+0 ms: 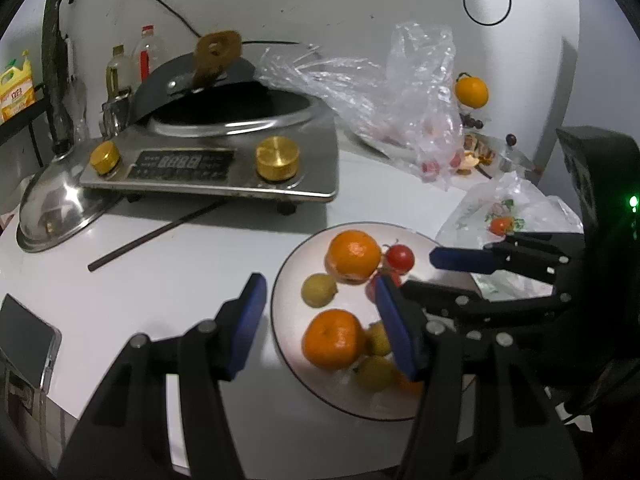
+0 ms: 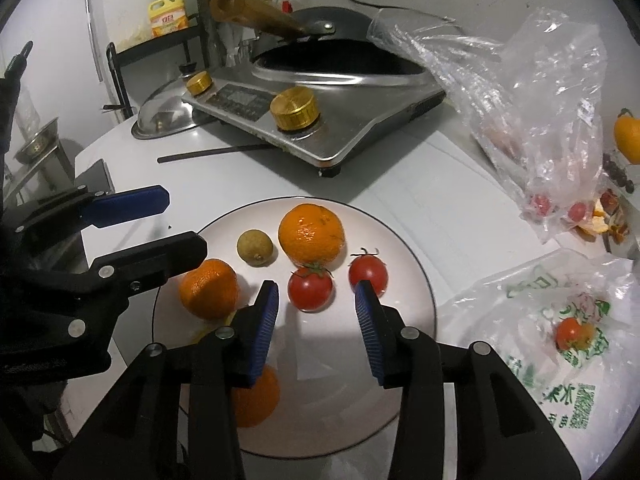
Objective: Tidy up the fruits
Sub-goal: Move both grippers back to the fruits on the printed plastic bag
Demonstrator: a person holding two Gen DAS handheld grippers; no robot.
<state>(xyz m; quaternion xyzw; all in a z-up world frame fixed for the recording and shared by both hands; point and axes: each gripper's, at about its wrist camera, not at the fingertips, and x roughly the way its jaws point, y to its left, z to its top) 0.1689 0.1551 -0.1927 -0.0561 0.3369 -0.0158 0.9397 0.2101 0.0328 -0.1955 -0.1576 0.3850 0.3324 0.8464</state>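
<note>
White plate, front of tabletop: left gripper, jaws apart, empty; glossy oranges, one greenish-yellow fruit, two stemmed red tomatoes. Right gripper, jaws apart, empty. Printed bag at right edge: one tomato.

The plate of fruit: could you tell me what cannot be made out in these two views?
- Left wrist view: yellow-green fruits partly hidden behind the left gripper finger.
- Right wrist view: near orange half covered by the right gripper finger.
- Printed bag: contents blurred through plastic.
</note>
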